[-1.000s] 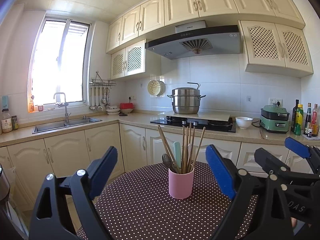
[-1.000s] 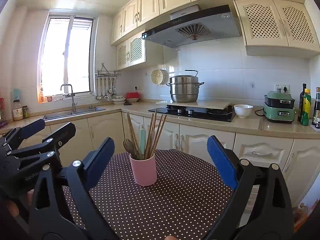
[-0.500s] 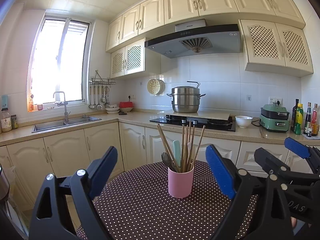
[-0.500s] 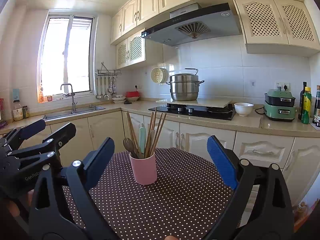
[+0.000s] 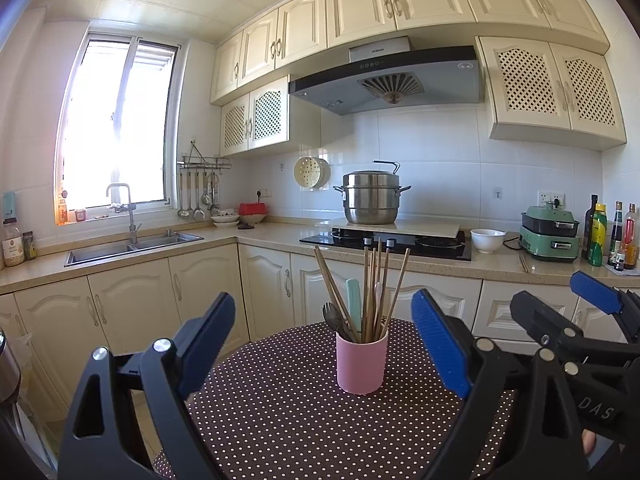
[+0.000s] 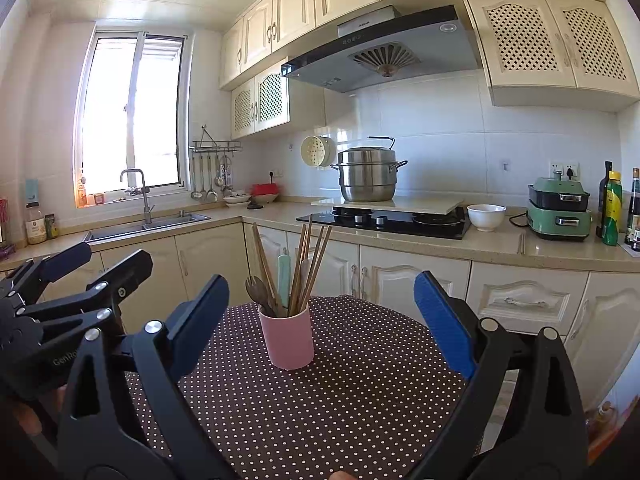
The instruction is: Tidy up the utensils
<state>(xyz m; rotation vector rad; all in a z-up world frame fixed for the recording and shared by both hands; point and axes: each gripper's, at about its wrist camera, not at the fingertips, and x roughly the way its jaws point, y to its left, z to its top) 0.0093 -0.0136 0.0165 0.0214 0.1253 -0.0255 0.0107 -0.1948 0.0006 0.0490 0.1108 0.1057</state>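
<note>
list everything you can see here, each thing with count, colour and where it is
pink cylindrical cup: one, pink, on the table, apart from both grippers
long wooden chopsticks: several, brown, standing in the cup
dark spoon: one, in the cup, left side
pale green utensil handle: one, in the cup
brown polka-dot tablecloth: one, white dots, covering the table
steel stacked steamer pot: one, silver, on the board over the hob
white bowl: one, worktop right of the hob
green electric cooker: one, worktop at right
bottles: several, far right worktop
steel sink: one, under the window
left gripper: black with blue pads, open
right gripper: same, open
</note>
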